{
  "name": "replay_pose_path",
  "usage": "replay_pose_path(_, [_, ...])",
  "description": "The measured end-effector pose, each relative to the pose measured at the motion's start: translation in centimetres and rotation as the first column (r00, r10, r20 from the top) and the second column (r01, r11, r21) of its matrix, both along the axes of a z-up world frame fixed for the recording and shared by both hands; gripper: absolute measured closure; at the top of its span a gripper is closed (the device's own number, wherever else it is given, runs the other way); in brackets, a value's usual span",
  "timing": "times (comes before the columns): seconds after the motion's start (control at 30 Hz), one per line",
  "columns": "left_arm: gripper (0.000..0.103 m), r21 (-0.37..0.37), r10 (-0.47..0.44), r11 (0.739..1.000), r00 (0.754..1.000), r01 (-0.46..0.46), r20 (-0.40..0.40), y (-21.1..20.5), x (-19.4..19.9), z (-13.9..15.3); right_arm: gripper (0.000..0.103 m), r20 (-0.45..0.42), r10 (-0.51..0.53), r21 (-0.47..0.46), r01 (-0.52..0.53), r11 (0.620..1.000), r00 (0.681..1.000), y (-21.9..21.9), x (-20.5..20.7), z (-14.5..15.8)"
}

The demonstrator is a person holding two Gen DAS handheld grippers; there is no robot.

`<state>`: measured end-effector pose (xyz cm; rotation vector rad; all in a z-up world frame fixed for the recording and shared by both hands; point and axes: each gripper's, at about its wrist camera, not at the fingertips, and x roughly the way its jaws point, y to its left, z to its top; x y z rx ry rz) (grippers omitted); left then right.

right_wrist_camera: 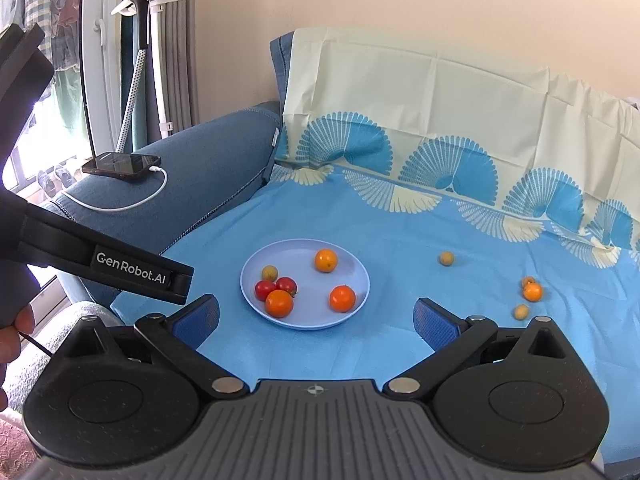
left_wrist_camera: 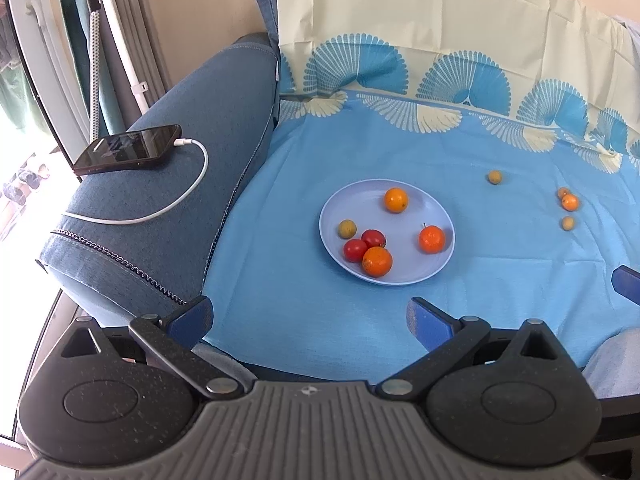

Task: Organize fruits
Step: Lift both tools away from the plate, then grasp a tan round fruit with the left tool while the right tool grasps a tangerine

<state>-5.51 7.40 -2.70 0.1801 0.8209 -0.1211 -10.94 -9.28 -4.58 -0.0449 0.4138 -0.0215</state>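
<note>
Fruit lies in two groups on a blue cloth (right_wrist_camera: 360,360) spread over a sofa seat. A pale blue plate (right_wrist_camera: 352,264) holds three oranges, two red tomatoes (right_wrist_camera: 265,289) touching each other, and one small yellowish fruit (right_wrist_camera: 270,272) near its left rim; the nearest orange (right_wrist_camera: 279,303) touches both tomatoes. Off the plate to the right, well apart from it, one small yellowish fruit (right_wrist_camera: 446,258) lies alone, and farther right a small orange (right_wrist_camera: 533,291) touches a smaller orange fruit (right_wrist_camera: 528,281), with another yellowish one (right_wrist_camera: 521,312) just in front of them. The fruits are round, so no long axis shows; the orange (left_wrist_camera: 431,239) on the plate's right side has its stem pointing up.

On the sofa arm (left_wrist_camera: 224,92) to the left rests a dark phone (left_wrist_camera: 127,149) with a white cable (left_wrist_camera: 192,196) plugged in. A patterned sheet (right_wrist_camera: 420,88) covers the backrest. Nothing stands between either claw and the fruit.

The left claw (left_wrist_camera: 308,316) is spread wide and empty, with the plate straight ahead between its fingers. The right claw (right_wrist_camera: 316,318) is likewise wide and empty, the plate just ahead of it and the loose fruit ahead to its right. The left tool's black body crosses the right wrist view at the left edge, with a hand (right_wrist_camera: 14,336) showing below it.
</note>
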Motion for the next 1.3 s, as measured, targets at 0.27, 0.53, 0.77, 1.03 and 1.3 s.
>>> replay_pose_path(0.27, [0.0,0.009,-0.001,1.0,1.0,0.001,-0.03,-0.4,0.9,-0.6,0.001,-0.022,-0.001,0.017,0.001,1.0,1.0,-0.2,0.8,-0.5])
replay_pose_path(0.53, [0.0,0.019,0.003,1.0,0.999,-0.002,-0.045,-0.8,1.8,-0.9,0.001,-0.04,-0.008,0.04,0.01,0.999,0.999,-0.6,1.6,-1.1])
replay_pose_path(0.77, [0.0,0.053,-0.017,0.998,0.998,0.02,-0.062,-2.6,2.5,-1.2,0.001,-0.047,-0.039,0.083,0.043,0.996,0.998,-2.3,1.9,-1.8])
replay_pose_path(1.03, [0.0,0.073,-0.065,0.995,0.992,0.074,-0.107,-7.0,4.9,-1.9,0.001,-0.042,-0.163,0.13,0.167,0.977,0.986,-6.9,2.5,-2.8])
replay_pose_path(1.3, [0.0,0.025,-0.124,0.991,0.98,0.129,-0.159,-14.5,10.5,-2.5,0.001,-0.035,-0.351,0.154,0.352,0.923,0.936,-14.7,3.5,-4.1])
